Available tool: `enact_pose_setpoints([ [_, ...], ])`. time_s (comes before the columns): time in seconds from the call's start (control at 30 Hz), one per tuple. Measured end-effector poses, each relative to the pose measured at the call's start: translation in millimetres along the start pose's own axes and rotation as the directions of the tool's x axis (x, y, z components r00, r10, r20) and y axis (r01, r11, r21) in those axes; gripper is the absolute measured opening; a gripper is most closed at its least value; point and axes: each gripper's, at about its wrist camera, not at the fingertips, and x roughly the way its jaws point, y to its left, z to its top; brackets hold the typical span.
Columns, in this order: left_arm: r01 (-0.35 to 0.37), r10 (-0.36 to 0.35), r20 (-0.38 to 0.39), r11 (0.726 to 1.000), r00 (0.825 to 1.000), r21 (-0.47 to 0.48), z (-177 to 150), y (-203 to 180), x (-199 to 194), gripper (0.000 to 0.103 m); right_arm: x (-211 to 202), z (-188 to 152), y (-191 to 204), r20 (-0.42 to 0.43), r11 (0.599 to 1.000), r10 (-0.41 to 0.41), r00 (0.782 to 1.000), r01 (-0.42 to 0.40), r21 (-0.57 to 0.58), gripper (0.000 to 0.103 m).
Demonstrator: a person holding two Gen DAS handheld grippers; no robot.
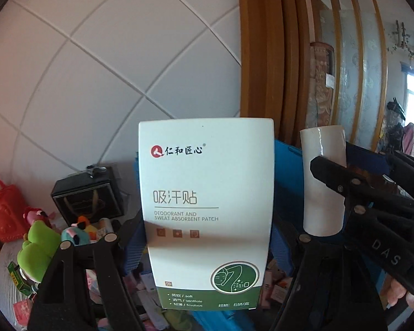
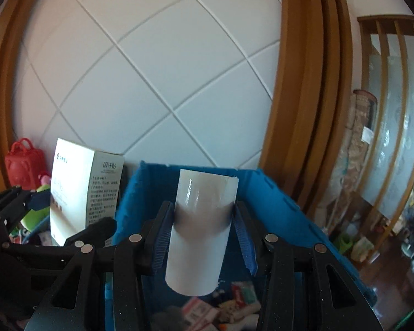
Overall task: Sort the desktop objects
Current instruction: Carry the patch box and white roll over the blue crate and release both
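My left gripper (image 1: pixel 207 245) is shut on a white and green sweat patch box (image 1: pixel 205 207), held upright above the clutter; the box also shows in the right wrist view (image 2: pixel 80 190). My right gripper (image 2: pixel 202 237) is shut on a white glossy cylinder (image 2: pixel 201 229), held over the blue bin (image 2: pixel 273 193). The cylinder also shows in the left wrist view (image 1: pixel 323 179), to the right of the box, with the right gripper's black fingers (image 1: pixel 345 184) across it.
A red toy suitcase (image 1: pixel 2 209), a green plush toy (image 1: pixel 37 251) and a black box (image 1: pixel 88 195) sit at the left. Small packets (image 2: pixel 220 309) lie in the blue bin. A tiled white wall (image 1: pixel 110 69) and a wooden frame (image 1: pixel 265 55) stand behind.
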Motion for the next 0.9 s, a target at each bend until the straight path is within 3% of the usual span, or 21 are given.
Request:
enact_pose_setpoints([
  [0.1, 0.039, -0.037, -0.129, 0.999, 0.991, 0.012, 17, -29, 38, 0.075, 21, -4, -42, -0.077, 0.999, -0.021, 0.997, 0.023, 0.030, 0.044],
  [0.23, 0.005, 0.012, -0.220, 0.997, 0.975, 0.078, 20, -56, 64, 0.075, 38, -19, -80, -0.171, 0.997, -0.062, 0.983, 0.068, 0.030, 0.044],
  [0.37, 0.014, 0.011, -0.336, 0.997, 0.942, 0.072, 9, -67, 89, 0.076, 58, -44, -101, -0.296, 0.996, -0.078, 0.952, 0.089, 0.024, 0.043],
  [0.47, 0.024, 0.002, -0.380, 0.998, 0.925, 0.064, 2, -74, 95, 0.076, 69, -56, -111, -0.360, 0.996, -0.084, 0.929, 0.090, -0.001, 0.043],
  [0.57, 0.037, -0.016, -0.390, 0.998, 0.921, 0.045, 2, -76, 94, 0.076, 71, -65, -115, -0.387, 0.994, -0.109, 0.915, 0.099, -0.047, 0.043],
  [0.9, 0.029, -0.011, -0.338, 0.998, 0.941, 0.047, 6, -77, 76, 0.077, 65, -85, -127, -0.427, 0.993, -0.113, 0.897, 0.091, -0.073, 0.043],
])
